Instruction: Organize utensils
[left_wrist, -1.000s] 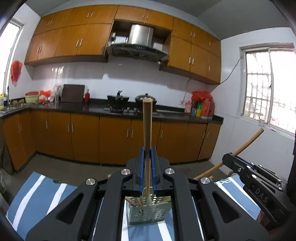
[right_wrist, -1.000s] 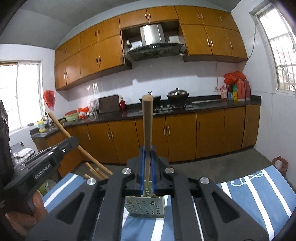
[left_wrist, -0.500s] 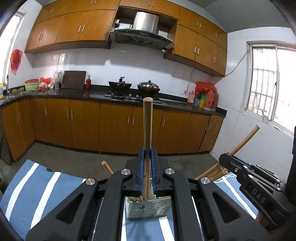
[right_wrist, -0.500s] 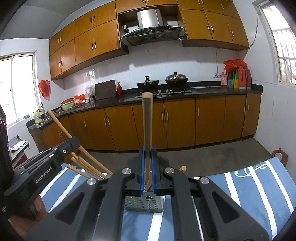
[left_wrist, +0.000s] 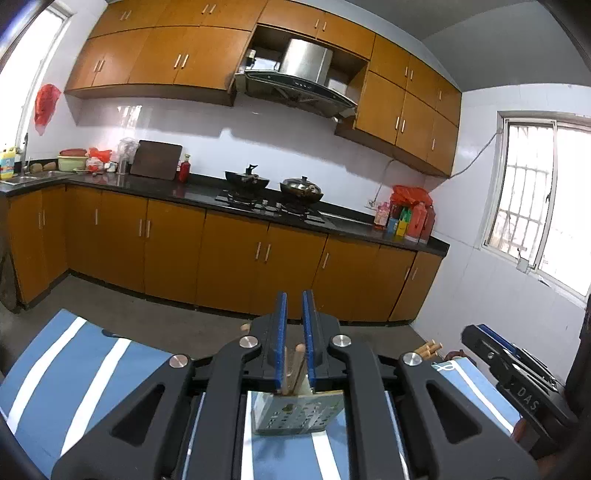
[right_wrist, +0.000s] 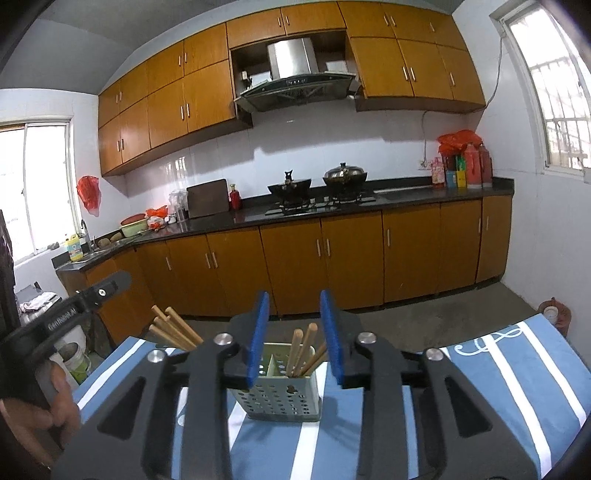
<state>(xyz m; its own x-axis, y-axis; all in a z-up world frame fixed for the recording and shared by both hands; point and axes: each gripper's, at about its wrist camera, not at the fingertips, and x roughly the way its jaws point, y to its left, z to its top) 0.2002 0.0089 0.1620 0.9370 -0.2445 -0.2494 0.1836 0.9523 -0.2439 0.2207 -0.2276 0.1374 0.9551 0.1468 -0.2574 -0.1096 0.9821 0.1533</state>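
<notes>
In the left wrist view my left gripper (left_wrist: 293, 332) has its blue pads a little apart and its jaws are opening. Wooden chopsticks (left_wrist: 292, 369) stand loose low between the pads, in a perforated pale holder (left_wrist: 295, 415). In the right wrist view my right gripper (right_wrist: 295, 332) is opening too, its pads well apart. Behind them, chopsticks (right_wrist: 303, 347) lean in a perforated holder (right_wrist: 280, 398), and neither pad touches them. The left gripper (right_wrist: 74, 314) shows at the left edge of the right wrist view, and the right gripper (left_wrist: 513, 373) at the right edge of the left wrist view.
A blue cloth with white stripes (right_wrist: 498, 369) covers the table under the holders. More wooden stick ends (right_wrist: 173, 328) poke up beside the left gripper; what they stand in is hidden. A person's hand (right_wrist: 37, 417) grips the left tool. Kitchen cabinets (right_wrist: 351, 258) line the far wall.
Each gripper held a tall wooden stick upright between shut pads. Both sticks have dropped into the holders, and both pairs of pads have parted, the right pair wider.
</notes>
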